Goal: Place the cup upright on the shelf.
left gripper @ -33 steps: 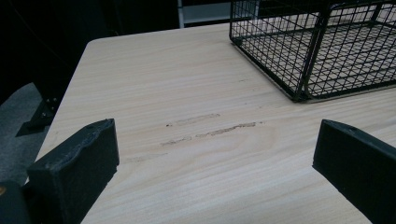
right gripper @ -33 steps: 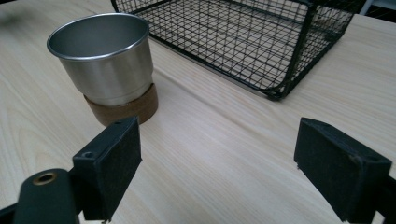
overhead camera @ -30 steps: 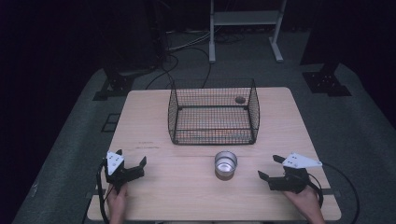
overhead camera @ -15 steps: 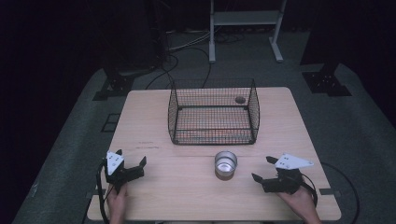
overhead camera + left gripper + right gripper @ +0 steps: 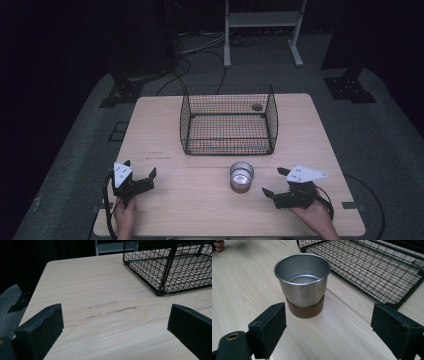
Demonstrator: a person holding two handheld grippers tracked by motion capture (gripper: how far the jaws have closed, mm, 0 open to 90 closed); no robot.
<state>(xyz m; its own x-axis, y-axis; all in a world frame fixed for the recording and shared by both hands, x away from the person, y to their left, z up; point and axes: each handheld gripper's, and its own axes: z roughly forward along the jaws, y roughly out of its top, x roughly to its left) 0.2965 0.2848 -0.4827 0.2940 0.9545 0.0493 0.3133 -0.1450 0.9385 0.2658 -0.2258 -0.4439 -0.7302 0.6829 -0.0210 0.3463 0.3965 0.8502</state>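
The left gripper (image 5: pixel 142 179) rests near the left corner of the table (image 5: pixel 165 200). Its fingers (image 5: pixel 40 327) are wide open and have nothing between them, just bare wood with a few scuff marks. The wire basket (image 5: pixel 170 267) sits ahead of these fingers and off to their right.

The metal cup (image 5: pixel 241 175) stands upright on a brown base, in front of the basket and between the two grippers. It is empty inside.

The right gripper (image 5: pixel 273 184) points at the cup. Its fingers (image 5: pixel 268 327) have just been opening and now stand apart. The cup is just ahead of them, nearer the left finger, not touched.
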